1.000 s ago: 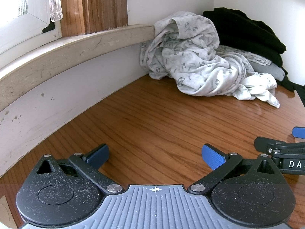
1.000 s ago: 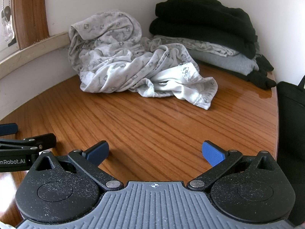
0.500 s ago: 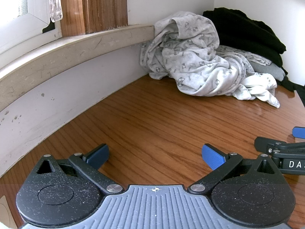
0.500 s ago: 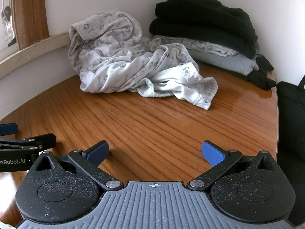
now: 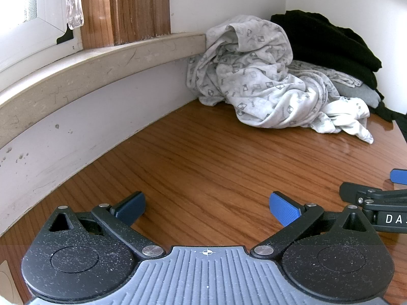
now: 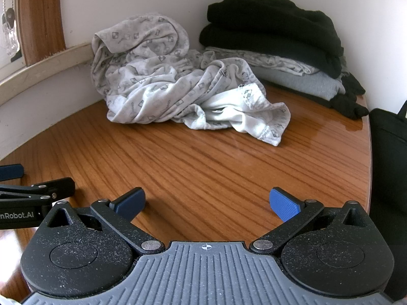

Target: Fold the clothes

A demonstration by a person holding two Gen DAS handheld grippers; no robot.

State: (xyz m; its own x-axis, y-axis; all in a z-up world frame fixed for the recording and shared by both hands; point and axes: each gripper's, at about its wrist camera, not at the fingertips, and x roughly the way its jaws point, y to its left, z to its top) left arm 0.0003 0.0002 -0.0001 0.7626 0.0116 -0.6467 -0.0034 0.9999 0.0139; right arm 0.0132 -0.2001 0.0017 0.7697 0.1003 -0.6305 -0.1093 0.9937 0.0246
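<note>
Table (image 6: 203,167): wooden top, bare across the whole near half, same as a second ago. Nothing on it has shifted.

Folded stack (image 6: 274,38): black, patterned and grey pieces piled in the far right corner against the wall. Undisturbed.

Crumpled patterned garment (image 6: 178,89): heaped in the far corner just left of the stack, leaning on the wall, one pale end trailing forward onto the wood. Well apart from both of your tools. Same heap, same folds as before.

Left gripper (image 5: 207,203) and right gripper (image 6: 207,200): low over the near table edge, side by side, each one's fingers spread wide with nothing between them. Neither has advanced.

Reading: no change over the last second, so you're paused before the first reach. Folding hasn't begun on this piece; your next job is likely to close the gap to the heap and drag it onto the bare wood.
</note>
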